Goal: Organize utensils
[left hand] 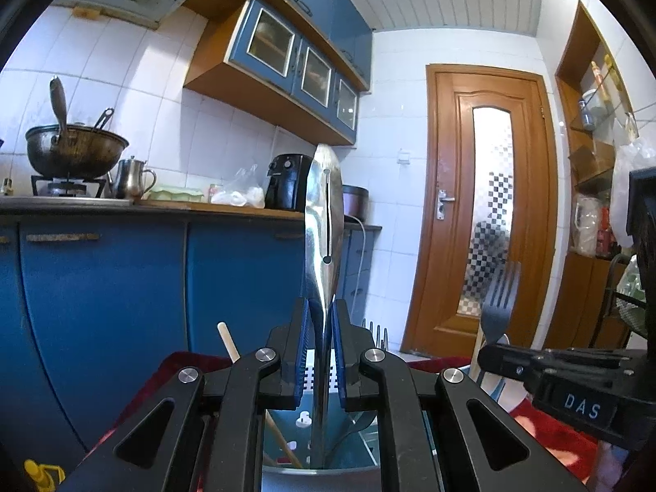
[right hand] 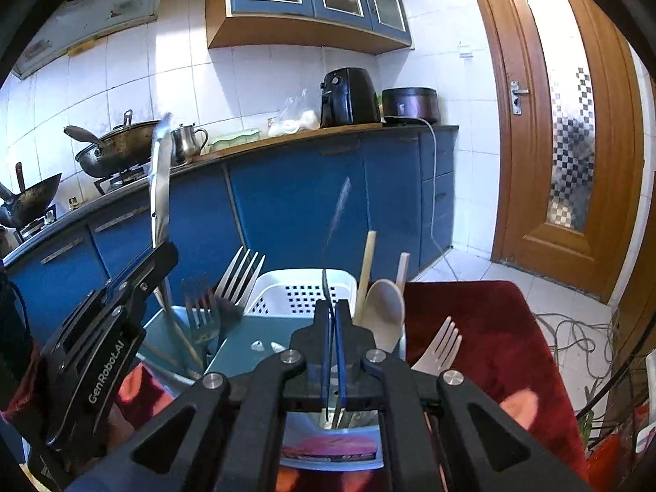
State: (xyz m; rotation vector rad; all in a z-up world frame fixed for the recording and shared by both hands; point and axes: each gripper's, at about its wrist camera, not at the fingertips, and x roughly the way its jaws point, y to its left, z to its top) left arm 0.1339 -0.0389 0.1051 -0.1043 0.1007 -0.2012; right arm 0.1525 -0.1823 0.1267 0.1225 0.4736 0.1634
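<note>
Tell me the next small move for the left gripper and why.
Probably lower it: the left gripper is shut on a steel spatula held upright, its lower end already over the blue-grey utensil holder. Sinking it in beside the forks, then opening, looks sensible.

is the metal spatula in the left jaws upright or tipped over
Upright: the metal spatula stands near vertical, blade up, its handle clamped between the left gripper's blue jaws.

Fork (right hand: 338, 221) blurred; spatula (left hand: 324, 221) handle base hidden.
</note>
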